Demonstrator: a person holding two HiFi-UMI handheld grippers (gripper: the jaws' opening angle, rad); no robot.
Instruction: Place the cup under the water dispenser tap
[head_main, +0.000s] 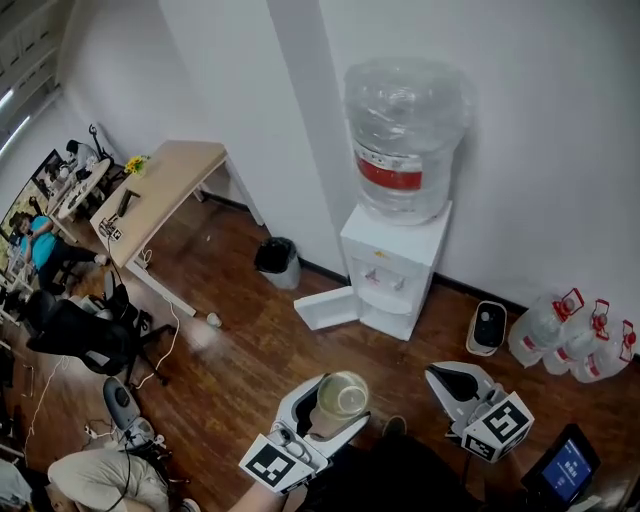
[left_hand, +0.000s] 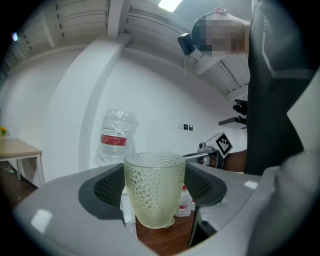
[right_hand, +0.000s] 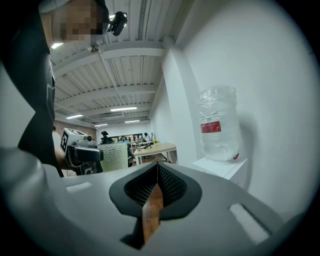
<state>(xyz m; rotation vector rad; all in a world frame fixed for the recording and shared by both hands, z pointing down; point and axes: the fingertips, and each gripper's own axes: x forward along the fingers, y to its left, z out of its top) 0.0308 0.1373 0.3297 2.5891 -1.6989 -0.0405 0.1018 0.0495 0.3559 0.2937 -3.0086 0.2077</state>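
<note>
A pale green dimpled glass cup (head_main: 343, 392) stands upright between the jaws of my left gripper (head_main: 338, 400), which is shut on its sides. In the left gripper view the cup (left_hand: 154, 189) fills the middle of the gripper (left_hand: 155, 196). Ahead, against the wall, stands the white water dispenser (head_main: 395, 270) with a large clear bottle (head_main: 405, 135) on top; its taps (head_main: 383, 279) sit in a recess well beyond the cup. My right gripper (head_main: 436, 372) hovers to the right of the cup, shut and empty. In the right gripper view (right_hand: 156, 176), the bottle (right_hand: 218, 131) is at the right.
Spare water jugs (head_main: 575, 338) and a small white appliance (head_main: 487, 328) stand right of the dispenser. The dispenser's lower door (head_main: 325, 308) hangs open to its left, beside a black bin (head_main: 277, 260). A wooden desk (head_main: 160, 190) and an office chair (head_main: 85, 338) are at the left.
</note>
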